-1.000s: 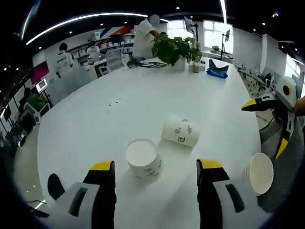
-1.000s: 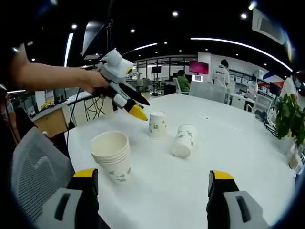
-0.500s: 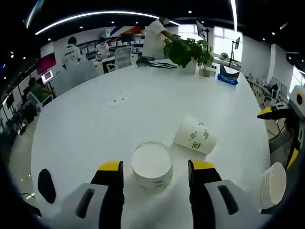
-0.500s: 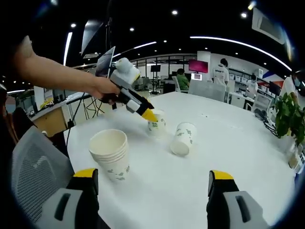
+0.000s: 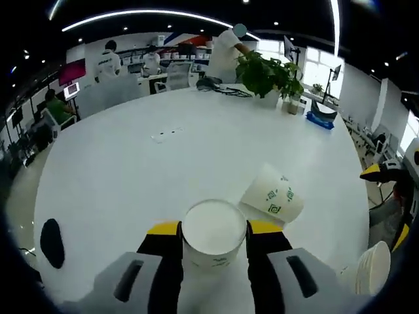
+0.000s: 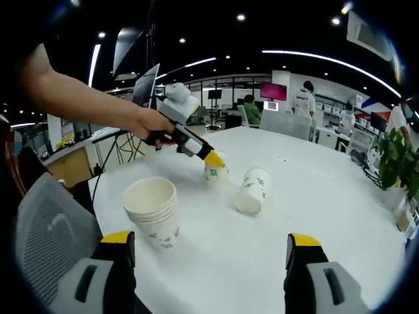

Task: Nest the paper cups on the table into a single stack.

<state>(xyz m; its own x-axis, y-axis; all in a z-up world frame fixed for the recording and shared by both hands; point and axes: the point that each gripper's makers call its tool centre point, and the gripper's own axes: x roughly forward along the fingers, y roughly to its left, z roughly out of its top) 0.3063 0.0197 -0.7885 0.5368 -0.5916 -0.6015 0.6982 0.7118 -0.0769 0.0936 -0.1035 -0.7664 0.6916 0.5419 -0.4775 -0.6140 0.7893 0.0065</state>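
Open-plan office space with ceiling lights and people at far workstations surrounds a broad white desk (image 6: 314, 216), which carries a potted plant (image 5: 265, 73) at its far edge and all the cups nearer the person. Largest of the task's things is the nested stack (image 6: 152, 212), standing upright, mouth up, near the desk's edge; several rims show one inside another, so part of the job looks done. Two single cups are left. A tipped cup (image 6: 251, 190) lies on its side near the middle of the desk, untouched. Just beside it stands the upright cup (image 5: 213, 234), mouth up, and the left gripper (image 5: 213, 239) has its yellow-tipped fingers (image 5: 264, 227) pressed against this cup's two sides, clamped on it; it still appears to rest on the desk. The right gripper (image 6: 208, 261) hovers low over bare desk with its fingers (image 6: 118, 238) wide apart and nothing between them. Remaining, by my reading: carry the clamped cup into the stack, then right and add the tipped one.
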